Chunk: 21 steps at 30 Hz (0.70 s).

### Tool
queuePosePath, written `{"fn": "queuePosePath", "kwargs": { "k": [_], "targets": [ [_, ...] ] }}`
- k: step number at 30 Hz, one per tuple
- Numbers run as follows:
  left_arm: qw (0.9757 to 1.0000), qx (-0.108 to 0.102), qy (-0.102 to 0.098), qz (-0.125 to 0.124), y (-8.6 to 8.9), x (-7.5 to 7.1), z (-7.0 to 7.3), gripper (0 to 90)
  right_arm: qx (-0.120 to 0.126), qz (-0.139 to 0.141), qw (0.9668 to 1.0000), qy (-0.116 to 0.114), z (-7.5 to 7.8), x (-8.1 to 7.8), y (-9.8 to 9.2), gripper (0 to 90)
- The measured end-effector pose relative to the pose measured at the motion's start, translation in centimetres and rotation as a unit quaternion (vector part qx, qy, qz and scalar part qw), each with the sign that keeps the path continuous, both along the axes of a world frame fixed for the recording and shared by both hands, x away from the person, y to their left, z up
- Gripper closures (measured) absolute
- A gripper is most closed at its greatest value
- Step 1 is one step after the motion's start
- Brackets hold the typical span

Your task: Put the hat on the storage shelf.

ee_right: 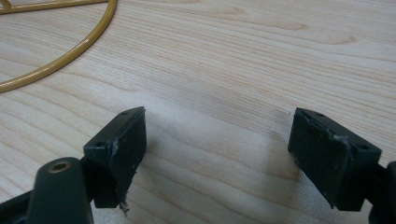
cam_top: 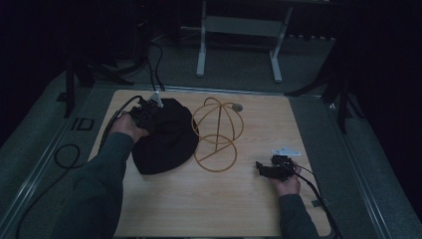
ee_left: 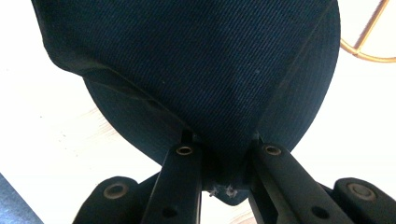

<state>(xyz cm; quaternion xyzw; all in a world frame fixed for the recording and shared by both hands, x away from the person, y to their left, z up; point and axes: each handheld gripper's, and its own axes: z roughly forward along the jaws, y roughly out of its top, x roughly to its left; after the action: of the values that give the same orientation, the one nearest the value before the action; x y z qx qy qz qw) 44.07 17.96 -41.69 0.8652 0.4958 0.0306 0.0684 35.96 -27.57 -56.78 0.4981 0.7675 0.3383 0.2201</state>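
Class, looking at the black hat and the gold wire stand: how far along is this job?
Done: the left claw has shut on the black hat. In hand: the hat, lying on the table beside the wire stand. Left: probably setting it on the stand; the right claw rests open.

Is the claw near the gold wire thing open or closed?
Open. The right claw has its two black jaws far apart, with bare table between them.

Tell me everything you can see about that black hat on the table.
The black hat is soft woven cloth with a fine twill rib and a stitched brim. It lies slumped on the left half of the wooden table, beside a golden wire stand. The left gripper has its jaws shut on the hat's far edge, bunching the fabric there.
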Motion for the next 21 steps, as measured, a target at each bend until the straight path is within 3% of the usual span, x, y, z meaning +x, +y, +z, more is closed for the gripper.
{"fn": "queuePosePath", "kwargs": {
  "k": [21],
  "targets": [
    [0.9995,-0.017,-0.025,0.006,1.2,-0.7,2.2,85.8,0.000,0.000,1.0000,0.000,0.0,0.0,0.0,19.2]
  ]
}}
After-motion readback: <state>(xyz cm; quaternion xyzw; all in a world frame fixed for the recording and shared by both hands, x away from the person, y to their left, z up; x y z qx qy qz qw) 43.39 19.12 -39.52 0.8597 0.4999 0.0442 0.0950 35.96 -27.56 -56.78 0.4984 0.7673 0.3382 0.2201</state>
